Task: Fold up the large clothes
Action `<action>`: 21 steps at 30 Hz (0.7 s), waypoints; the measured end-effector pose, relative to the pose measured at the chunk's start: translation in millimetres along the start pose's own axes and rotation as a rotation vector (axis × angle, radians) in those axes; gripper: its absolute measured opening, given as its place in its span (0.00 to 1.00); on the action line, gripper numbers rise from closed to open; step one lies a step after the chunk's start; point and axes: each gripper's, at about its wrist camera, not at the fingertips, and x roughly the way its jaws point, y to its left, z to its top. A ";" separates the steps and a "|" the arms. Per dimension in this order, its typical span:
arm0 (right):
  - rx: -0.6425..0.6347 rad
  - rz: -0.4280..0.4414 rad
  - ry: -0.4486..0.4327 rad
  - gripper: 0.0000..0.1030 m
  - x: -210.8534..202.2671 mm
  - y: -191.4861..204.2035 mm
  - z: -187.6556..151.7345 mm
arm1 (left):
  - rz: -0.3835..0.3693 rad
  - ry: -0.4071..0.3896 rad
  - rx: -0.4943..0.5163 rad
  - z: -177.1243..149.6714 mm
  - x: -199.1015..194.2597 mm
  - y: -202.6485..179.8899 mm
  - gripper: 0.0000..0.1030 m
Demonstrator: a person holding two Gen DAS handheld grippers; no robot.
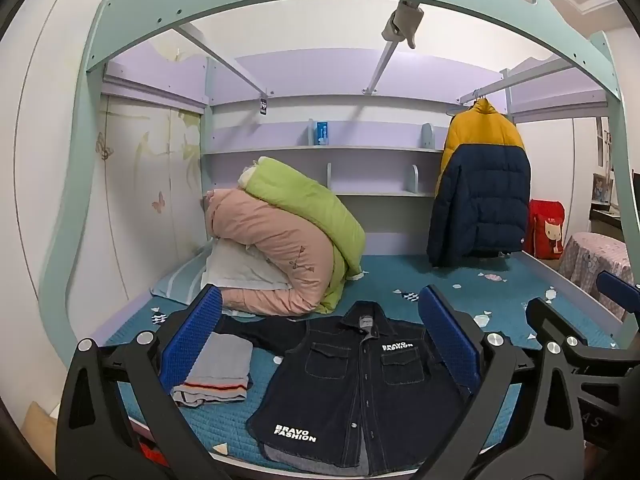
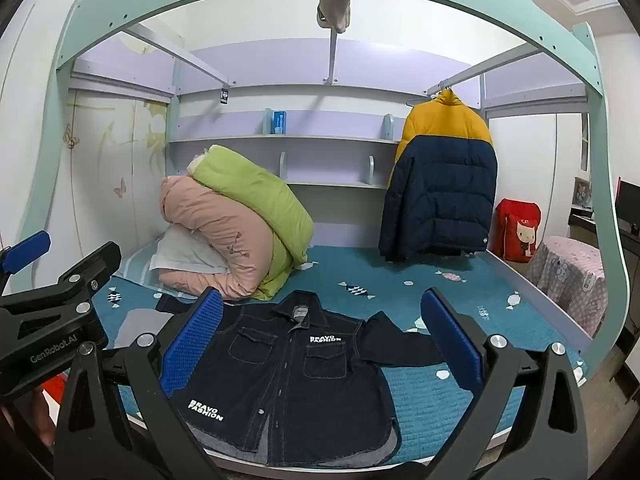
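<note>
A dark denim shirt [image 1: 352, 384] with white "BRAVO FASHION" print lies flat and face up near the front edge of the blue bed cover [image 1: 460, 292]. It also shows in the right wrist view [image 2: 296, 380], with its right sleeve [image 2: 400, 344] spread out to the right. My left gripper [image 1: 320, 332] is open and empty, held above the shirt's near part. My right gripper [image 2: 322, 332] is open and empty, held above the shirt too. The left sleeve is partly hidden behind my fingers [image 1: 192, 340].
A folded grey garment [image 1: 218, 372] lies left of the shirt. Rolled pink and green quilts [image 1: 288, 240] sit at the back left. A yellow and navy puffer jacket [image 1: 480, 188] hangs at the back right. A red bag [image 2: 518, 230] and a covered stool [image 2: 568, 276] stand right of the bed.
</note>
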 end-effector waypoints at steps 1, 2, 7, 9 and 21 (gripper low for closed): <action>-0.001 -0.002 -0.001 0.93 0.1 -0.4 -0.1 | -0.001 0.001 0.000 0.2 -0.1 -0.3 0.95; -0.001 -0.004 -0.002 0.93 0.4 -0.8 -0.1 | -0.001 0.002 0.002 0.4 -0.5 -0.9 0.95; 0.003 -0.002 -0.008 0.93 3.2 -0.6 -5.0 | -0.004 0.013 0.001 0.8 0.3 -2.3 0.95; 0.002 -0.003 -0.010 0.93 3.2 0.2 -5.7 | -0.002 0.010 0.001 1.2 -0.2 -3.3 0.95; 0.007 0.000 -0.003 0.93 4.0 -3.6 -5.4 | -0.002 0.005 0.007 1.5 -0.1 -3.3 0.95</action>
